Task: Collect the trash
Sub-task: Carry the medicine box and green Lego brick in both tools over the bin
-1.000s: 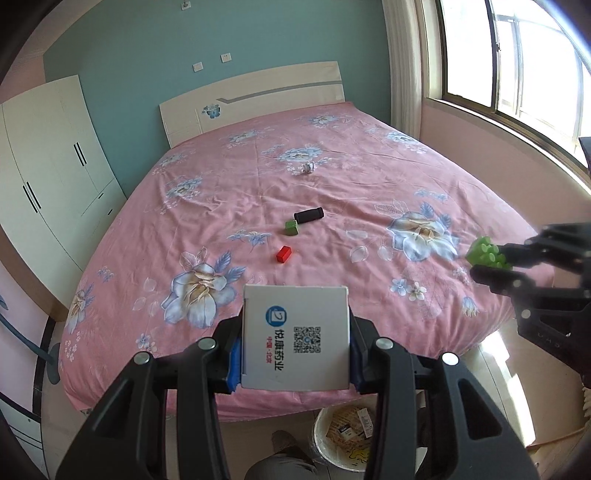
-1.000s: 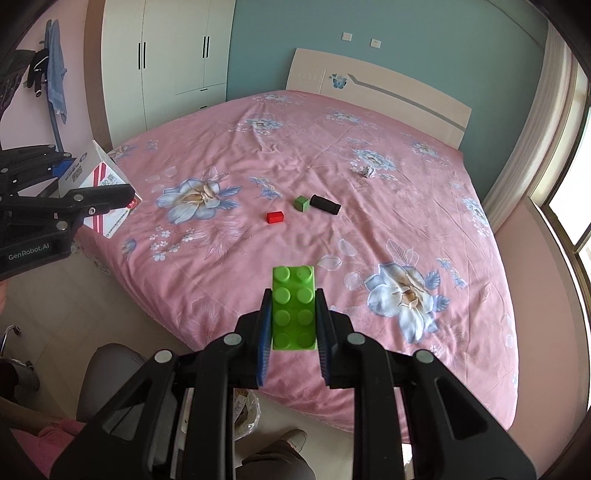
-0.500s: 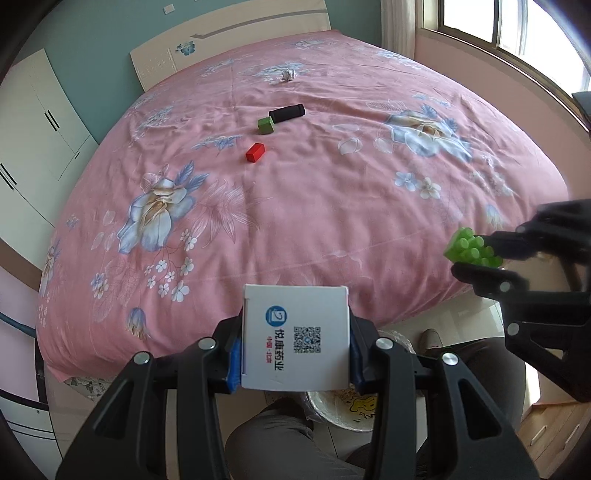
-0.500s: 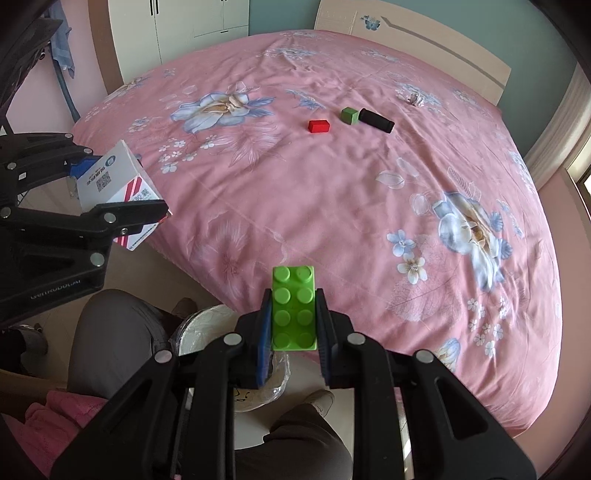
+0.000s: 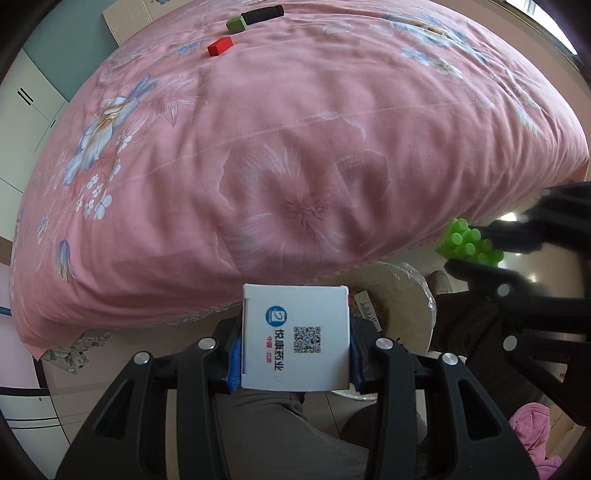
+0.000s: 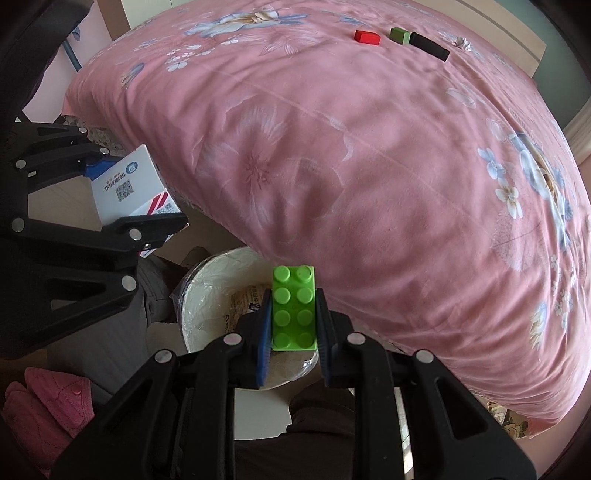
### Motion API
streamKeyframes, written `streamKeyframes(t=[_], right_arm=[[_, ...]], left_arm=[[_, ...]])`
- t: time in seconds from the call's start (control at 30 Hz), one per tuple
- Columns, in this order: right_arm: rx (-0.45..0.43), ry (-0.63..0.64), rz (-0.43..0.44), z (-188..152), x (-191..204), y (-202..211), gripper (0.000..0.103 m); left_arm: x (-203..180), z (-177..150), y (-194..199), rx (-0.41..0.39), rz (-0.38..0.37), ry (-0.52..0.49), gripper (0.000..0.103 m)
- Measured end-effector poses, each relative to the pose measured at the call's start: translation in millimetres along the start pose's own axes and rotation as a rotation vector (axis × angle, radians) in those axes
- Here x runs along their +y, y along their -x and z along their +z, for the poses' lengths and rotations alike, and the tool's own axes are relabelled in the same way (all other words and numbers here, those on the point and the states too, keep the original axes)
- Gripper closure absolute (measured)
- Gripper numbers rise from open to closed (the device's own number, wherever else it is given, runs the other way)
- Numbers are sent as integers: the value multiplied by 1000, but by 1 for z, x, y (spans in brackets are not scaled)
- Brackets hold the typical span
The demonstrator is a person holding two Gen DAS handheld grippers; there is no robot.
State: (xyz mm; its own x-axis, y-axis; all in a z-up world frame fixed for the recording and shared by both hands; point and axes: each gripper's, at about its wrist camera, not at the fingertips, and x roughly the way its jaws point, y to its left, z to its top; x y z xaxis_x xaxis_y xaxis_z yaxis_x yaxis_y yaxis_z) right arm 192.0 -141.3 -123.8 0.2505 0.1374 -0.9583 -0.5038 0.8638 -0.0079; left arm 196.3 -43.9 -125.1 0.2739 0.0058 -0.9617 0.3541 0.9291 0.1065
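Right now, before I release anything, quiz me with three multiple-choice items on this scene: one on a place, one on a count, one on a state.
1. Where is the trash bin?
A. On the bed
B. On the floor at the bed's foot
C. By the wardrobe

2. How many small things lie on the pink bedspread in the left wrist view?
A. One
B. Three
C. Five

3. What does the right gripper hold?
A. Nothing
B. A white box
C. A green brick

Answers: 1 B, the bin sits below the bedspread's edge. 2 B, red block, green block, black cylinder. 3 C, pads clamp the green brick.
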Motion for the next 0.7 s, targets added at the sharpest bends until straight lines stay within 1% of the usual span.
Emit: streamKeyframes(t=[0.2, 0.37, 0.47, 0.7], right_arm=[[73, -13, 45, -18, 9, -50, 80], [138, -47, 91, -39, 14, -96, 80], [177, -71, 111, -49, 15, -122, 80], [262, -153, 158, -68, 17, -175, 80]], left_arm=[[-10, -17, -46, 77, -39, -2, 58], [-14, -33, -86, 148, -83, 24, 58], [-16, -41, -110, 188, -97, 33, 58], [-19, -47, -167, 266, -139, 98, 58]])
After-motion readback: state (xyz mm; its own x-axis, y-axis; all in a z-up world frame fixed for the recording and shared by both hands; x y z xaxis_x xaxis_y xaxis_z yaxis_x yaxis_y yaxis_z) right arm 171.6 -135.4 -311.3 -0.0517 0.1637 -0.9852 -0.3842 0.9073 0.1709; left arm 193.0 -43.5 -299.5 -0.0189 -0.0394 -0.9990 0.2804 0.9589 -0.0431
